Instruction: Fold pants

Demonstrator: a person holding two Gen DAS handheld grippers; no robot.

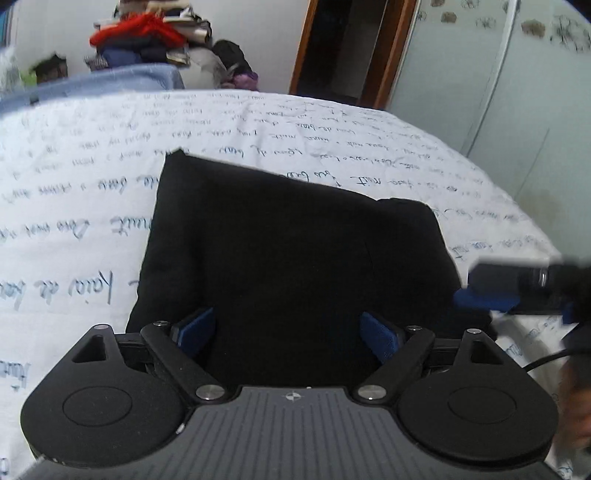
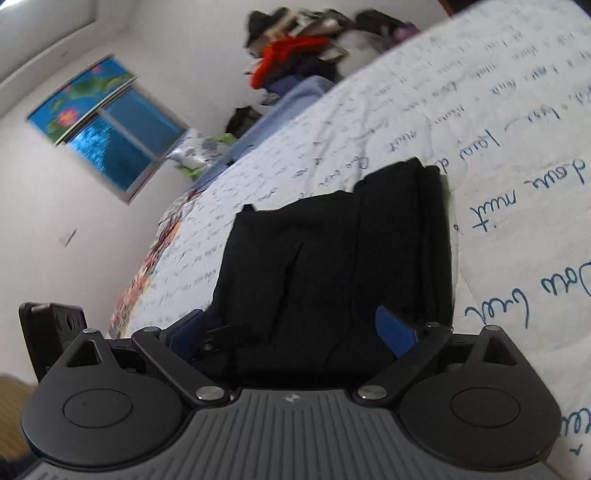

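Black pants (image 1: 291,251) lie folded into a thick square bundle on the white bedsheet (image 1: 74,192) printed with blue handwriting. My left gripper (image 1: 286,334) is open, its blue pads spread wide just over the bundle's near edge, holding nothing. The right gripper (image 1: 480,295) shows at the bundle's right edge in the left wrist view. In the right wrist view the pants (image 2: 332,266) show stacked layers, and my right gripper (image 2: 291,332) is open over their near edge. The left gripper's body (image 2: 51,332) shows at the lower left there.
A pile of clothes with a red item (image 1: 147,33) stands beyond the bed's far side, beside a blue blanket (image 1: 110,79). A doorway (image 1: 351,48) and wardrobe doors (image 1: 498,92) are at the right. A window (image 2: 110,140) is on the wall.
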